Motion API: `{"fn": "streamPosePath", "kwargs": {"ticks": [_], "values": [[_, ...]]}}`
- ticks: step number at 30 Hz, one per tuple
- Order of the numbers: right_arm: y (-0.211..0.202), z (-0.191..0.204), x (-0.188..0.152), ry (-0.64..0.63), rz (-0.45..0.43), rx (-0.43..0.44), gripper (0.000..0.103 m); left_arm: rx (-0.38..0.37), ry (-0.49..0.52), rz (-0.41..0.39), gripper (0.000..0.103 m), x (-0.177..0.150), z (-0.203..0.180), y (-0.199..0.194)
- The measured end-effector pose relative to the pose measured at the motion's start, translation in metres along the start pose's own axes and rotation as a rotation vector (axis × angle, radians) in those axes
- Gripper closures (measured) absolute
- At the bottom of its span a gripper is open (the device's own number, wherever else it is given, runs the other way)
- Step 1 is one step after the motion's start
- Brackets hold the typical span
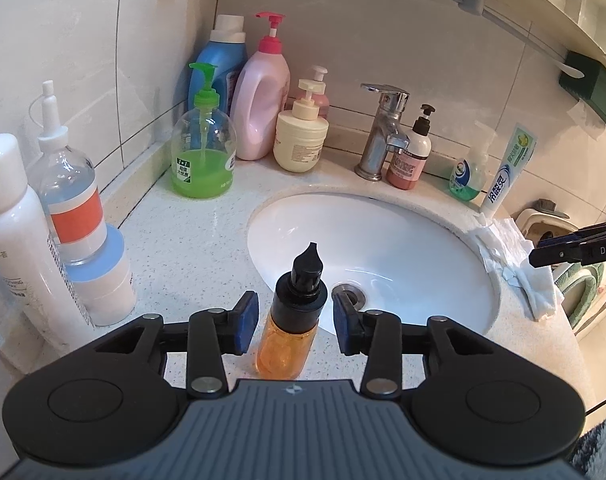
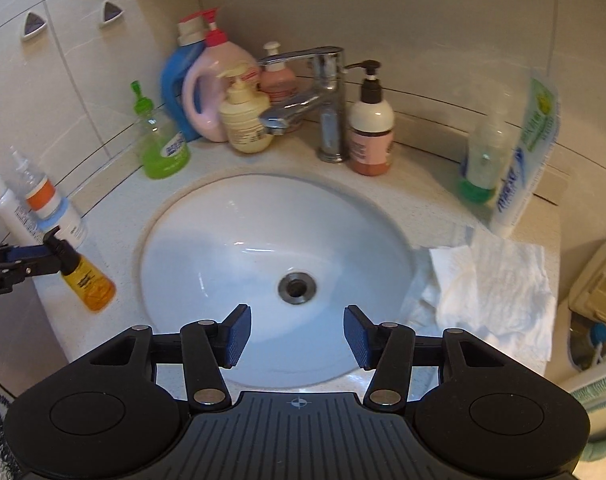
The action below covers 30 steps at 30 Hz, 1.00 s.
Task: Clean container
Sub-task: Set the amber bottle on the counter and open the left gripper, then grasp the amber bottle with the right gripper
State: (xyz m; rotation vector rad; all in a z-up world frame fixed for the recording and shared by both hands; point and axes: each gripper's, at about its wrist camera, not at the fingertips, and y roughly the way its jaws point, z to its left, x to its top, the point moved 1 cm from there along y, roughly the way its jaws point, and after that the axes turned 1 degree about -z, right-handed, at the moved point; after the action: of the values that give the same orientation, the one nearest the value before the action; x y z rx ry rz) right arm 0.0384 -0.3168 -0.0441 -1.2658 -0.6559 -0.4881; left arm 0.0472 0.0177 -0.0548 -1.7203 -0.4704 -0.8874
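A small orange bottle (image 1: 283, 344) with a black pump cap stands upright on the speckled counter at the sink's left rim. My left gripper (image 1: 296, 322) is open, its blue pads on either side of the black cap with a gap on each side. The right wrist view shows the same bottle (image 2: 89, 284) with the left gripper (image 2: 23, 260) beside its cap. My right gripper (image 2: 297, 336) hangs open over the front of the white sink (image 2: 223, 240) with nothing between its pads. A crumpled white paper towel (image 2: 491, 292) lies on the counter right of the sink.
Several bottles crowd the back wall: green soap (image 1: 203, 160), blue and pink detergent (image 1: 261, 112), a cream jar (image 1: 301, 140). A chrome faucet (image 1: 381, 132) stands behind the basin. White bottles (image 1: 19, 232) line the left wall. A toothpaste tube (image 1: 511, 168) stands at the right.
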Motion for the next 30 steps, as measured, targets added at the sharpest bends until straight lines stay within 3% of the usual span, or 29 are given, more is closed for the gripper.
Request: {"fn": "streamPosePath", "kwargs": {"ticks": [10,30], "values": [[0.026,0.041,0.011,-0.087,-0.008,0.138,0.042,0.031,-0.049,-0.002,0.015,-0.001,0.011,-0.014],[0.075,0.114,0.023,-0.284,0.013,0.381,0.036,0.162,-0.107,-0.007,0.003,-0.013,0.016,-0.045]]}}
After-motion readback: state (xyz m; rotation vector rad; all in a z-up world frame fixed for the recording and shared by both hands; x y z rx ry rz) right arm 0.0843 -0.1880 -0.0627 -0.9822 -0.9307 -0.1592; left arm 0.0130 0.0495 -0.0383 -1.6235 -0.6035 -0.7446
